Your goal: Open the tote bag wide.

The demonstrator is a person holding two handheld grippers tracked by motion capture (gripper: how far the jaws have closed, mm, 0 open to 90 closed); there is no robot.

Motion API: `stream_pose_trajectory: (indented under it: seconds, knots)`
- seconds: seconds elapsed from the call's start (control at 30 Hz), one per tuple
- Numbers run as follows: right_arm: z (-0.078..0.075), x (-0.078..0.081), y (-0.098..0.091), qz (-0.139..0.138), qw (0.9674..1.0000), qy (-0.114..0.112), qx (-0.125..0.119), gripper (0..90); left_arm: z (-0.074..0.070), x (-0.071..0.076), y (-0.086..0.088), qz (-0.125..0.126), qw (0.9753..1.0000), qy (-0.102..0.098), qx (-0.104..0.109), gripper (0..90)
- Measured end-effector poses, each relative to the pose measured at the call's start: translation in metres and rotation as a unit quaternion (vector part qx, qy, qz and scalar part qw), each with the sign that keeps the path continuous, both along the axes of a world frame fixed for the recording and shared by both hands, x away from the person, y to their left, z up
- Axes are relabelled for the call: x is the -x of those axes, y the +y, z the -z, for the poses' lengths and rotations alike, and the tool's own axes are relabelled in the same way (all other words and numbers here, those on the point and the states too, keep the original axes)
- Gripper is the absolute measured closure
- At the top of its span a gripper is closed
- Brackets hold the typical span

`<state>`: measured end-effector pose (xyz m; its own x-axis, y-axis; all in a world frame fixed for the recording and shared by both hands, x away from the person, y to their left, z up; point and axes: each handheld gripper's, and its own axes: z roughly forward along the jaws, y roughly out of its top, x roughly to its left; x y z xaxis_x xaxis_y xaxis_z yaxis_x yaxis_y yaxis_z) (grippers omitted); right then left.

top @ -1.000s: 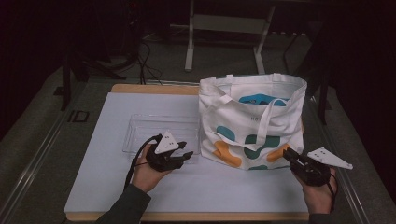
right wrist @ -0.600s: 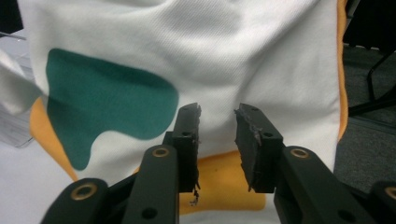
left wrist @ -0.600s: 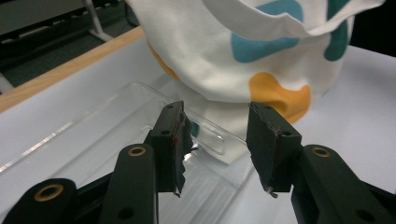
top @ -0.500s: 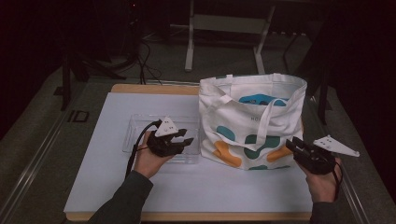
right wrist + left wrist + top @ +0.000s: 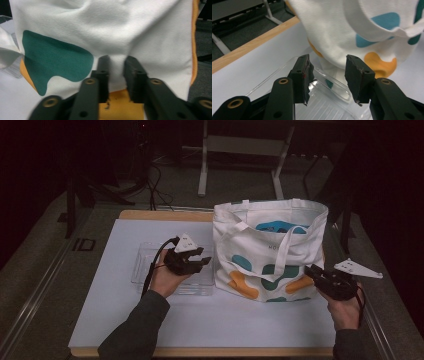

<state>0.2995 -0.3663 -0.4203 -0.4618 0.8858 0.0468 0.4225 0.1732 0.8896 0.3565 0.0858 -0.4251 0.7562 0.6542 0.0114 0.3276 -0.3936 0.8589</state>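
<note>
White tote bag [image 5: 270, 250] on tabletop [image 5: 125, 310]; left gripper [image 5: 200, 262] beside it, fingers wide; right gripper [image 5: 312, 271] against it, fingers narrow, empty.

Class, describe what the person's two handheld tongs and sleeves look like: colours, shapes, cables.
Both tongs are black with two blocky jaws, with brass-coloured rivets. The left tongs carry a pale three-cornered plate and trail a black cable; the right tongs bear a similar plate, with a cable by the wrist. The person wears dark grey long sleeves.

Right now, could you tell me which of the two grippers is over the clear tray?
The left gripper, open above the clear tray; the right gripper sits beside the tote bag.
</note>
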Motion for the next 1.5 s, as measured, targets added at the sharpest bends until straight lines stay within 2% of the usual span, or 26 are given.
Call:
stream_pose_trajectory:
  seconds: [0.1, 0.2, 0.33, 0.47, 0.63, 0.73, 0.83, 0.93, 1.0, 1.2, 1.5]
  knots:
    - [0.001, 0.0, -0.003, 0.001, 1.0, 0.001, -0.006, 83.1, 0.001, -0.007, -0.001, -0.003, 0.9999, 0.01, 0.003, 56.5]
    - [0.002, -0.001, -0.003, 0.003, 1.0, 0.001, -0.006, 86.8, -0.004, -0.012, -0.005, -0.001, 0.9999, 0.009, 0.009, 56.9]
    - [0.002, 0.0, -0.001, 0.005, 1.0, -0.003, -0.001, 89.0, -0.009, -0.019, -0.011, -0.001, 1.0, 0.008, 0.005, 56.8]
    - [0.002, 0.001, -0.002, 0.002, 1.0, -0.006, -0.001, 89.2, -0.012, -0.024, -0.016, -0.003, 0.9997, 0.013, 0.02, 56.4]
    - [0.001, 0.002, -0.002, 0.0, 1.0, -0.007, 0.002, 89.2, -0.015, -0.034, -0.023, -0.023, 0.9996, 0.014, 0.002, 56.4]
    - [0.001, 0.002, -0.002, 0.0, 1.0, -0.007, 0.0, 89.2, -0.017, -0.038, -0.027, -0.025, 0.9995, 0.017, -0.001, 57.6]
    - [0.001, 0.003, -0.003, 0.0, 1.0, -0.008, -0.001, 89.2, -0.017, -0.041, -0.031, -0.024, 0.9995, 0.022, -0.005, 65.2]
    - [0.001, 0.004, -0.003, -0.001, 1.0, -0.008, -0.002, 89.2, -0.017, -0.041, -0.03, -0.03, 0.9992, 0.023, 0.007, 81.0]
    - [0.001, 0.005, -0.004, -0.001, 0.9999, -0.011, 0.0, 89.3, -0.017, -0.041, -0.029, -0.025, 0.9993, 0.023, 0.015, 86.2]
    - [0.0, 0.01, -0.004, -0.003, 0.9999, -0.017, 0.003, 89.4, -0.018, -0.036, -0.027, -0.016, 0.9996, 0.018, 0.011, 87.7]
    - [0.001, 0.026, -0.007, -0.003, 0.9996, -0.027, 0.008, 89.4, -0.021, -0.022, -0.026, -0.005, 0.9996, 0.008, 0.026, 87.8]
